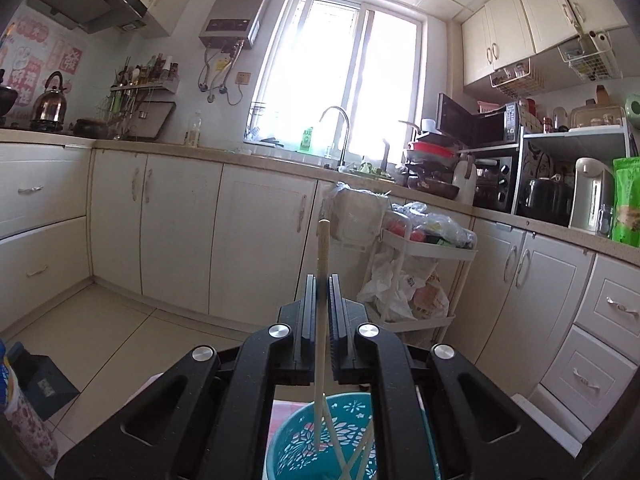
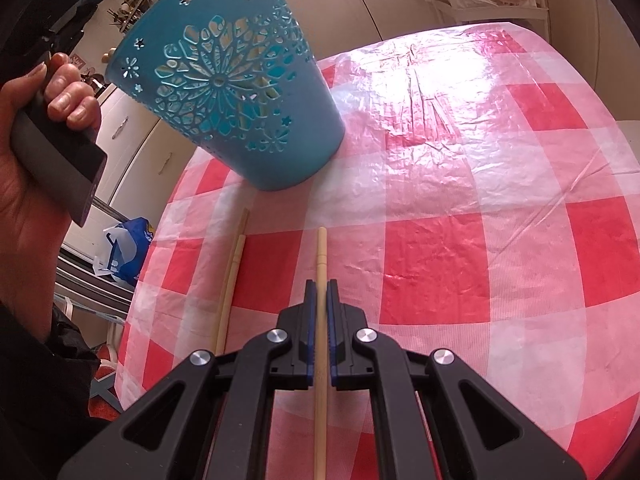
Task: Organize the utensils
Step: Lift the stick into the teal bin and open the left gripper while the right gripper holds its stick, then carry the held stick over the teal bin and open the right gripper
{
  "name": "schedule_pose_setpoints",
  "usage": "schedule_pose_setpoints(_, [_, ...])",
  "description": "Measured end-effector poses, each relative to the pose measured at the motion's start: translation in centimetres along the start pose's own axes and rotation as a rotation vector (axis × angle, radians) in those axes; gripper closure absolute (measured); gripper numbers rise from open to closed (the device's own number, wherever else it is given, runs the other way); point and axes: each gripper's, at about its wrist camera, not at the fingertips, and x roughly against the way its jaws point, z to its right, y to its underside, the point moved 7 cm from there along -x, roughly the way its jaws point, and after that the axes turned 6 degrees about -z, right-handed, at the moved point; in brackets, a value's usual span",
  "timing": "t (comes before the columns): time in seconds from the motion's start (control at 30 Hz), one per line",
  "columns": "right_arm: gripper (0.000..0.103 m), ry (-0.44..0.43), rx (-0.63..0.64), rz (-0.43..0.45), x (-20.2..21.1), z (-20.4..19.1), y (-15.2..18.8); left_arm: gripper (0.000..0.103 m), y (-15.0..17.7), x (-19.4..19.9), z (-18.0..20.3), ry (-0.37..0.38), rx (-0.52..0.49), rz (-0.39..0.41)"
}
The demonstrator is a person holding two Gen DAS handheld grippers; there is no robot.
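Note:
My left gripper (image 1: pixel 321 280) is shut on a pale wooden chopstick (image 1: pixel 322 248) held upright, its lower end inside the teal cut-out holder (image 1: pixel 288 440) below, where two more chopsticks (image 1: pixel 362 454) lean. My right gripper (image 2: pixel 321 283) is shut on another chopstick (image 2: pixel 321 248), low over the red-and-white checked tablecloth (image 2: pixel 440 264). The teal holder (image 2: pixel 224 80) stands on the table ahead and to the left of it. Two loose chopsticks (image 2: pixel 229 288) lie on the cloth left of my right gripper. The hand holding the left gripper (image 2: pixel 52 92) shows at the far left.
Kitchen cabinets (image 1: pixel 180 224) and a counter with a sink tap (image 1: pixel 340 128) run along the far wall. A white trolley (image 1: pixel 424 256) with bags stands by the cabinets. A blue bag (image 2: pixel 128 248) lies on the floor beside the table edge.

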Motion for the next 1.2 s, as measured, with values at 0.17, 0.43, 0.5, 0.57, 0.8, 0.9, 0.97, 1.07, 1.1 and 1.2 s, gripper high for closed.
schedule_pose_setpoints(0.17, [0.097, -0.002, -0.001, 0.008, 0.3, -0.1, 0.0, 0.098, 1.6, 0.3, 0.2, -0.004, -0.035, -0.052])
schedule_pose_setpoints(0.43, [0.097, -0.011, -0.021, 0.025, 1.2, 0.5, 0.2, 0.047, 2.2, 3.0, -1.4, -0.052, 0.002, -0.129])
schedule_pose_setpoints(0.5, [0.097, -0.013, -0.027, 0.028, 1.3, 0.6, 0.2, 0.038, 2.6, 4.2, -2.1, -0.104, -0.011, -0.147])
schedule_pose_setpoints(0.57, [0.097, -0.016, -0.034, 0.03, 1.4, 0.7, 0.2, 0.031, 3.0, 5.2, -2.5, -0.152, -0.032, -0.17])
schedule_pose_setpoints(0.8, [0.097, -0.009, -0.042, 0.042, 1.9, 0.8, 0.6, 0.017, 5.1, 8.8, -2.0, -0.265, -0.135, -0.245])
schedule_pose_setpoints(0.9, [0.097, -0.009, -0.046, 0.059, 2.4, 0.8, 0.6, 0.014, 5.5, 9.9, -1.3, -0.281, -0.183, -0.265])
schedule_pose_setpoints(0.97, [0.097, -0.008, -0.049, 0.074, 2.8, 0.8, 0.5, 0.013, 5.5, 10.0, -1.1, -0.272, -0.201, -0.279])
schedule_pose_setpoints(1.07, [0.097, -0.011, -0.056, 0.101, 3.4, 0.8, 0.3, 0.012, 5.5, 10.1, -1.3, -0.282, -0.219, -0.295])
schedule_pose_setpoints(1.1, [0.097, -0.011, -0.057, 0.11, 3.6, 0.7, 0.1, 0.011, 5.5, 10.1, -1.5, -0.281, -0.216, -0.3])
schedule_pose_setpoints(1.2, [0.097, -0.02, -0.066, 0.145, 4.1, 0.7, -0.4, 0.01, 5.2, 10.0, -2.3, -0.28, -0.197, -0.318])
